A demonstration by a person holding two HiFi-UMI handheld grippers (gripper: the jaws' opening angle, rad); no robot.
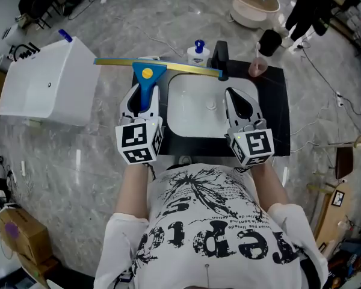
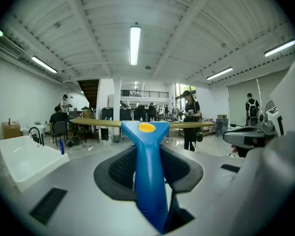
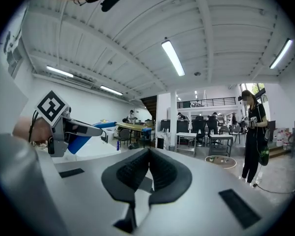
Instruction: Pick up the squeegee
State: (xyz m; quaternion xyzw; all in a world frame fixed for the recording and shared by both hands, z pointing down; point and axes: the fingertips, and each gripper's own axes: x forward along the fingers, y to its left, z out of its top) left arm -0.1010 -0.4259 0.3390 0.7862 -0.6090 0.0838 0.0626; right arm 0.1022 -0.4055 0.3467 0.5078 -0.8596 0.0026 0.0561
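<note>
Closest to the head camera is the person's white printed T-shirt, with both arms stretched forward over a white basin set in a black counter.

The left gripper has its pads clamped on the blue handle of the squeegee. In the left gripper view the handle runs straight up between the jaws, gripped on both sides. The right gripper holds nothing; its pads meet with no gap.

The squeegee appears to be held in the air, roughly level, above the basin's far left edge, with only the room behind it. It has a smooth blue plastic handle that widens to a wedge marked with a yellow disc. Across the top sits a long, thin, brass-coloured blade bar, much wider than the gripper.

Risks, as judgement: the pads grip only the lower handle, so the long head could swing or droop between them, and smooth plastic may slide. In the head view the bar's right end lies close to the soap bottle and black tap, so a turn or dip could knock them.
</note>
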